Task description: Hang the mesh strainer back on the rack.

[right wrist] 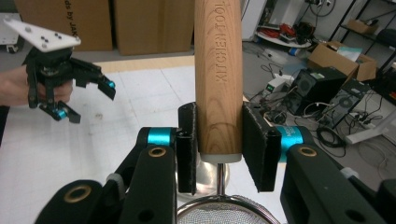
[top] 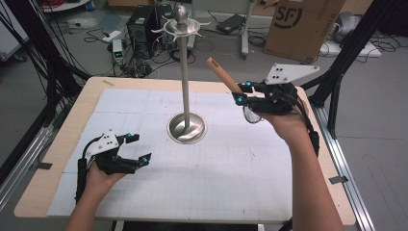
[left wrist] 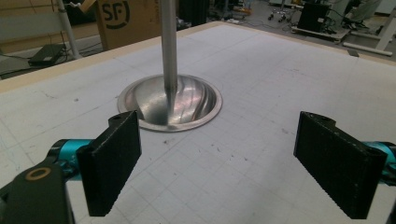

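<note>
Between your right gripper's (right wrist: 218, 140) jaws sits the wooden handle (right wrist: 218, 70) of a mesh strainer (right wrist: 219, 212), clenched just above its metal neck, raised over the table's two o'clock area. Your left gripper (top: 136, 147) rests released at eight o'clock, jaws spread wide. At centre stands a steel stand (top: 186, 72) on its round base. Beneath lies a white gridded mat (top: 216, 173) over the wooden table (top: 43, 168). Beyond twelve o'clock: cardboard boxes (top: 300, 26), tangled cables, computer towers (top: 142, 24) on grey floor.
</note>
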The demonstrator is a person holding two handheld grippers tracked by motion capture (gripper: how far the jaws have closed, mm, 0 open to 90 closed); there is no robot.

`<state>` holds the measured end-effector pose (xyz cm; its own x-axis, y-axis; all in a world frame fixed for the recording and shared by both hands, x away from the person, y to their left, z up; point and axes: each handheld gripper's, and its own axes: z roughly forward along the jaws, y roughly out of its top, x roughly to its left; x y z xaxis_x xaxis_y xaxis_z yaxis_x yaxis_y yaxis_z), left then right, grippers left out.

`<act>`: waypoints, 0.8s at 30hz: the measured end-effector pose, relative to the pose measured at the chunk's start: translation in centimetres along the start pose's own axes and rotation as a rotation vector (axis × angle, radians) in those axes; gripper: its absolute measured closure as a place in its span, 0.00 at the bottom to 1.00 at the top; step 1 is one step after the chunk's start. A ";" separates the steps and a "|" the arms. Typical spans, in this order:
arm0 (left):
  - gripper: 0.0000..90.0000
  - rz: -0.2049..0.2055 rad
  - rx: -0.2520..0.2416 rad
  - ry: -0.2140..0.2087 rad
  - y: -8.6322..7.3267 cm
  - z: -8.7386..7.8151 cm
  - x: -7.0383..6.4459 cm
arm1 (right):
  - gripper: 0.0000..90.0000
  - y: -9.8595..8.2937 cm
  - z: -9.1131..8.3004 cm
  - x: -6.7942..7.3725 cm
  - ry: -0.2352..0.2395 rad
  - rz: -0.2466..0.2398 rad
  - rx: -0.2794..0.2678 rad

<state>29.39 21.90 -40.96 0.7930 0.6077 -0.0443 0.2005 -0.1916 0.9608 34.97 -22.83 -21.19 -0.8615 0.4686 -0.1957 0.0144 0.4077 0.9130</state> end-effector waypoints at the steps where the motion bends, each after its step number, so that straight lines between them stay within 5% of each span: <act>1: 0.17 0.001 0.000 -0.001 0.0 0.0 0.0 | 0.76 0.2 0.0 -0.1 0.000 -0.002 -0.007; 24: 0.17 -0.004 0.007 -0.003 -0.1 0.1 0.1 | 0.76 4.4 1.2 -2.2 0.016 0.010 -0.019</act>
<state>29.50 21.85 -41.11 0.7936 0.6064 -0.0492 0.2080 -0.1944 0.9586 37.48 -21.15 -17.17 -0.8693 0.4599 -0.1809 0.0132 0.3876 0.9217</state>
